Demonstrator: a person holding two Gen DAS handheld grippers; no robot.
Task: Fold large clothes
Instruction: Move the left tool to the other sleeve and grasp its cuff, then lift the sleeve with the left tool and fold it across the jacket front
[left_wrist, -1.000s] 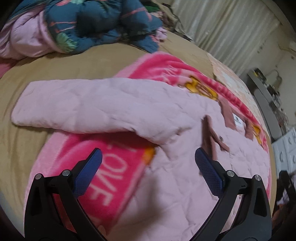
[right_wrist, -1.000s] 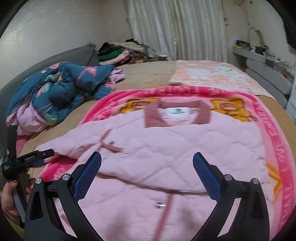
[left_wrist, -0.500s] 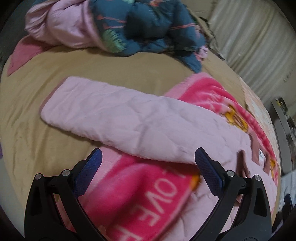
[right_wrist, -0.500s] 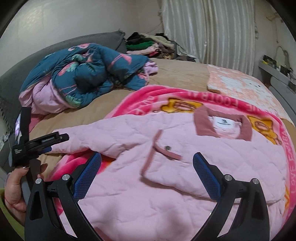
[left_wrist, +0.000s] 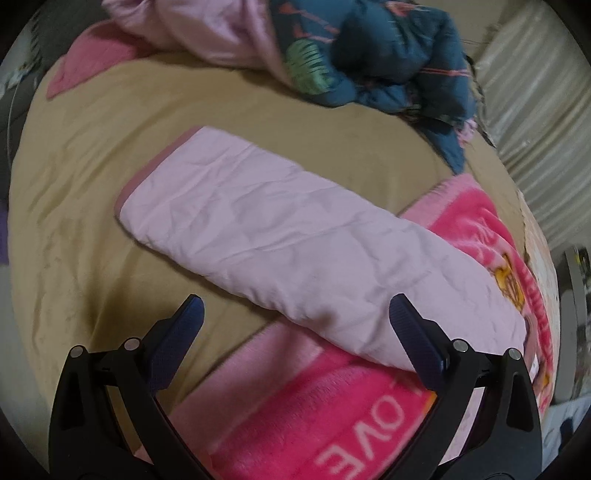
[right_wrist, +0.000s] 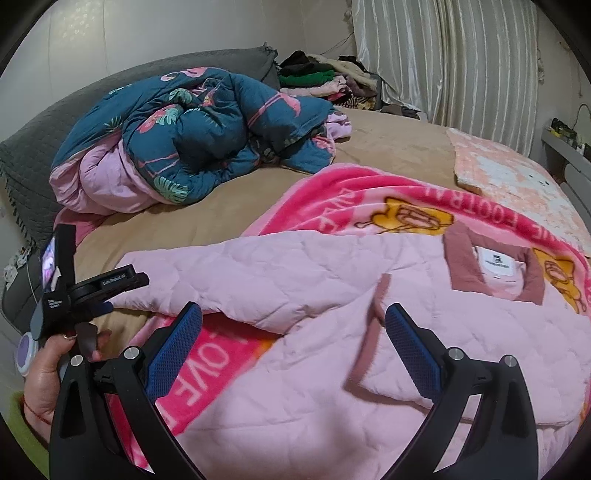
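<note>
Bed (right_wrist: 399, 147) under a tan sheet, ahead of both tongs, carrying a pink blanket (right_wrist: 332, 199). Pink quilted jacket (right_wrist: 332, 369) lies on the blanket directly before the right tongs (right_wrist: 293, 343), collar beyond them; its sleeve (left_wrist: 295, 236) stretches out flat just ahead of the left tongs (left_wrist: 295, 332). Both tongs gape wide, holding nothing. Risk: a shallow pinch may snag the blanket too, dragging it into the fold. Teal duvet (right_wrist: 207, 136), clothes pile (right_wrist: 325, 79) and curtain (right_wrist: 461, 62) lie farther off.
</note>
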